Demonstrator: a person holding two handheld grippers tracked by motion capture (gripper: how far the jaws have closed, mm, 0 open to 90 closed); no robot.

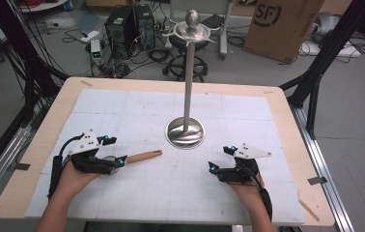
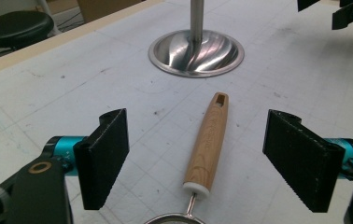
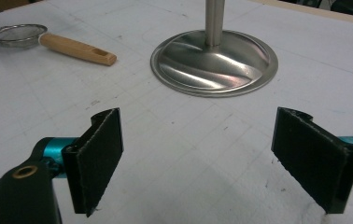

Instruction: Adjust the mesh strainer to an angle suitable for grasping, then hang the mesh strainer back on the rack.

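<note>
Left tongs [image 2: 195, 156] straddle strainer [image 2: 208, 142], apparently untouched

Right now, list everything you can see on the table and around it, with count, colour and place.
strainer: one, wire-mesh bowl with wooden handle, lying flat left of centre, handle end toward the stand.
stand: one, silver metal, round base at table centre, tall pole with hooked top.
mat: one, white gridded, covering most of the table.
table: one, light wood edge.
computer towers: two, black, on the floor beyond the table.
box: one, brown cardboard, floor at far right.
stool: one, black, beside the table.
left gripper: one, black, open, jaws either side of the handle without touching.
right gripper: one, black, open, over bare mat.
</note>
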